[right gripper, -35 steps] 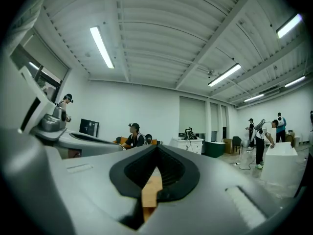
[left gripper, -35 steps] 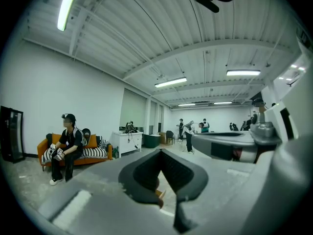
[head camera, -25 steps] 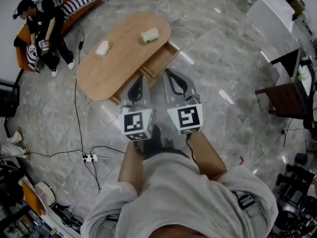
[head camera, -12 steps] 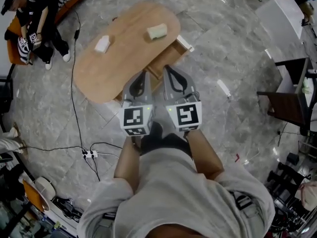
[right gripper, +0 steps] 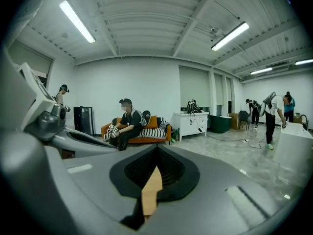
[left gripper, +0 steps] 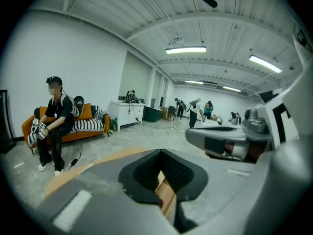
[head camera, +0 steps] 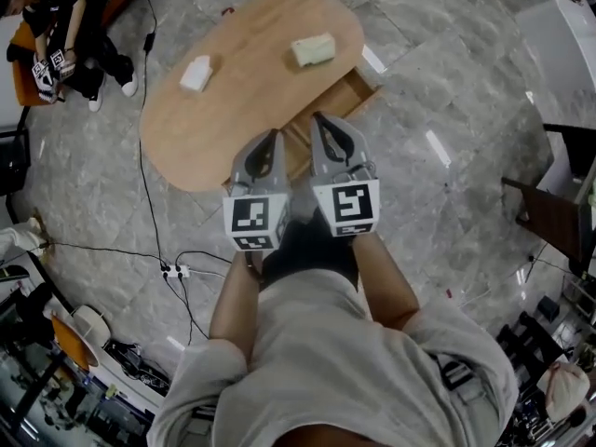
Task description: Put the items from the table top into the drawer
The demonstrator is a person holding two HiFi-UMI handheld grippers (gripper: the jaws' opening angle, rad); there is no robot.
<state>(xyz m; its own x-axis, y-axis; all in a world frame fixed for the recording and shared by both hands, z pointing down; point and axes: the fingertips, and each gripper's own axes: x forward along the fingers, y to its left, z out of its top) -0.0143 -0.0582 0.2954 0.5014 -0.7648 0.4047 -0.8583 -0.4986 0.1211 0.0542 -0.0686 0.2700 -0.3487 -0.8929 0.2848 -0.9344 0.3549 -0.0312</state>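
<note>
Bright ceiling strip lights [right gripper: 234,35] glare off the glossy floor [head camera: 438,147]; fisheye bending and dark vignetting ring both gripper views.

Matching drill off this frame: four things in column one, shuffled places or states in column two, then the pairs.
Things
1. white block
2. pale green block
3. drawer
4. power strip

Place or state
A. on the floor
B. on the table, at the end nearer the drawer
C. pulled open at the table's edge
D. on the table, at the end nearer the seated person

Pairs: 1-D, 2-B, 3-C, 4-A
</note>
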